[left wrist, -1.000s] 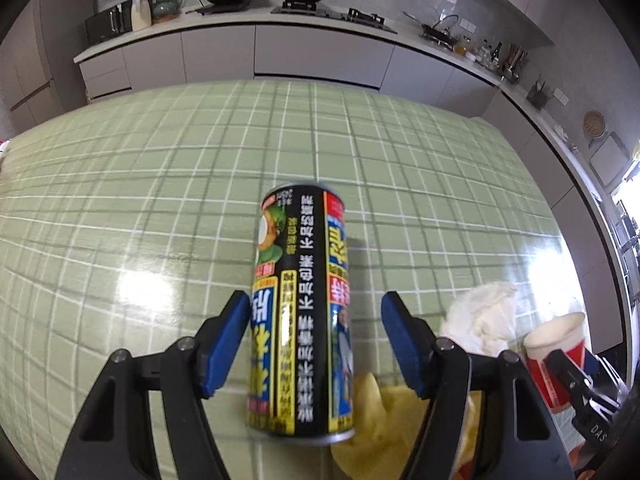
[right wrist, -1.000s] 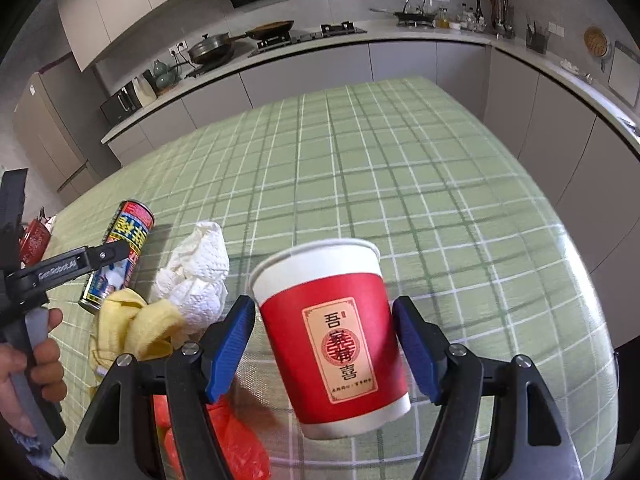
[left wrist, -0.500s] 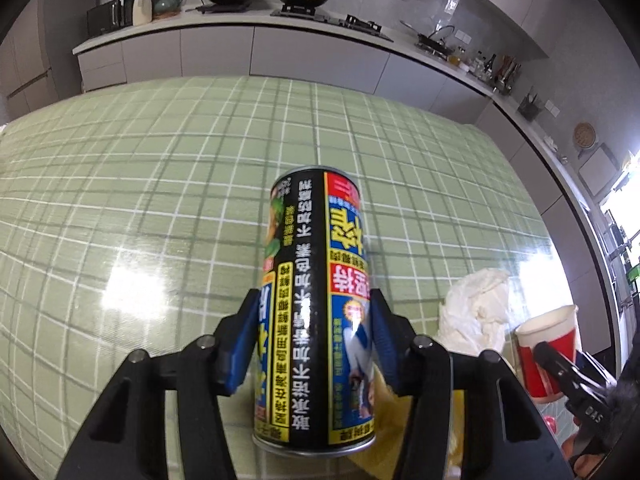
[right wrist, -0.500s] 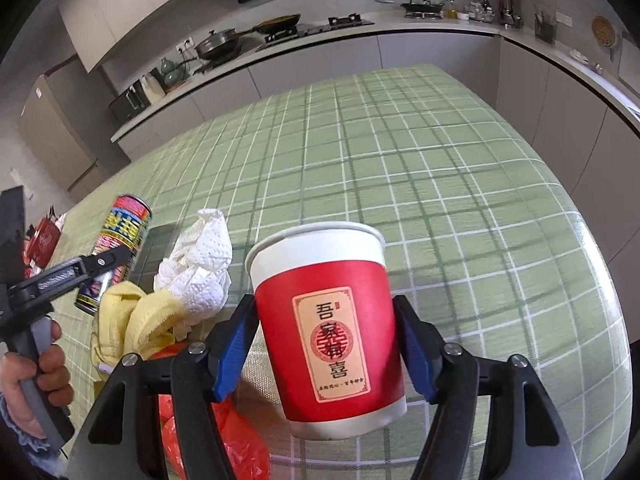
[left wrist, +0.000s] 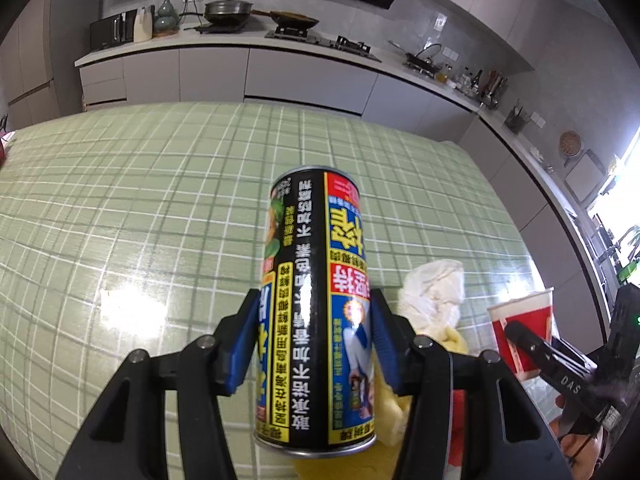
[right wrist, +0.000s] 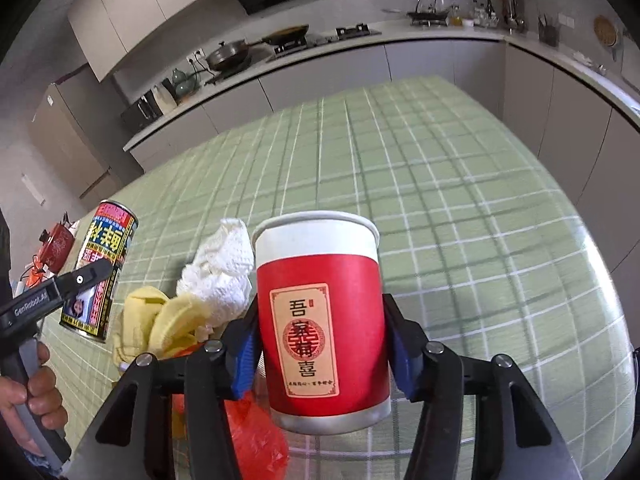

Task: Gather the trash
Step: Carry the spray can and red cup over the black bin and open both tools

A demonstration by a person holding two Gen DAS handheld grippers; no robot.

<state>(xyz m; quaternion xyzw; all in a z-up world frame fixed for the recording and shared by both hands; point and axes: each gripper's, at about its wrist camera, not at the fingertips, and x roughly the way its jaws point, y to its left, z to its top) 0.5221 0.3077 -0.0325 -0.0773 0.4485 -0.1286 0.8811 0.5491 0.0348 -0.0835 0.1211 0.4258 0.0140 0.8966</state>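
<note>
A tall black, yellow and blue drink can (left wrist: pixel 312 240) sits upright between the blue pads of my left gripper (left wrist: pixel 316 308), which is shut on it and holds it off the table. The same can (right wrist: pixel 100 264) shows at the left of the right wrist view. A red paper cup (right wrist: pixel 320 300) with a white rim stands between the pads of my right gripper (right wrist: pixel 320 324). Its jaws are closing and the pads press the cup's sides. The cup (left wrist: pixel 524 324) also appears at the right of the left wrist view.
On the green checked tablecloth (right wrist: pixel 440 200) between the grippers lie a crumpled white tissue (right wrist: pixel 224 272), a yellow peel (right wrist: pixel 160 316) and a red plastic bag (right wrist: pixel 248 436). A small red kettle (right wrist: pixel 56 244) stands at the far left. Kitchen counters run behind the table.
My left gripper closed on the can and lifted it off the table. My right gripper's pads came in onto the cup's sides.
</note>
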